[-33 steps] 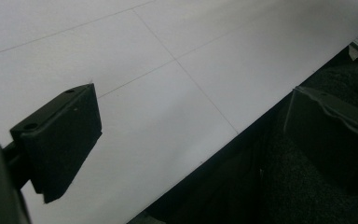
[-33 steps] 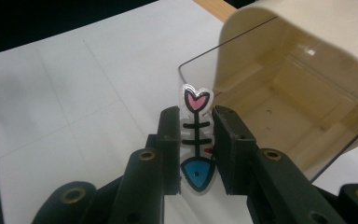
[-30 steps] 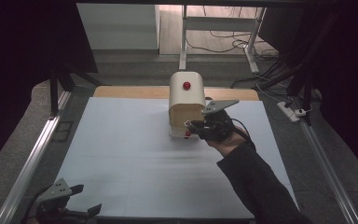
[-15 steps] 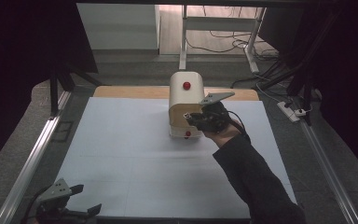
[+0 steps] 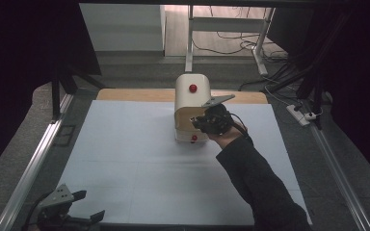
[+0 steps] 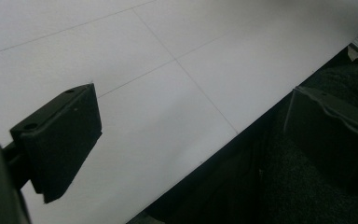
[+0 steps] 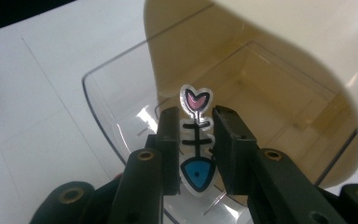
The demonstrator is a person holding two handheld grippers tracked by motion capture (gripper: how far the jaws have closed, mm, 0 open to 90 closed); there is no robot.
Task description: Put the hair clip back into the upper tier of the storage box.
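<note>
The bench, covered by a white sheet, carries one big item: a cream, round-topped box with red buttons standing at about twelve o'clock of the sheet's centre, its open front facing the person. From the five o'clock corner a dark sleeve reaches up to that opening.

The change is in the right tool. A second ago it hung a little farther out on the four o'clock side of the box; now it has slid inward and slightly lower, so its tip sits right at the mouth. The box itself has not shifted.

In the right gripper view the right tool is pinching a small clear plastic fish-skeleton charm with a pink heart tail and a blue head, tail up at twelve o'clock, head at six. The charm hangs over the box's clear curved tray, not yet resting on it. My reading: the charm is about to be set inside, and release remains.

The left tool lies idle at the bench's seven o'clock corner, unmoved, spread wide with nothing between its pads.
</note>
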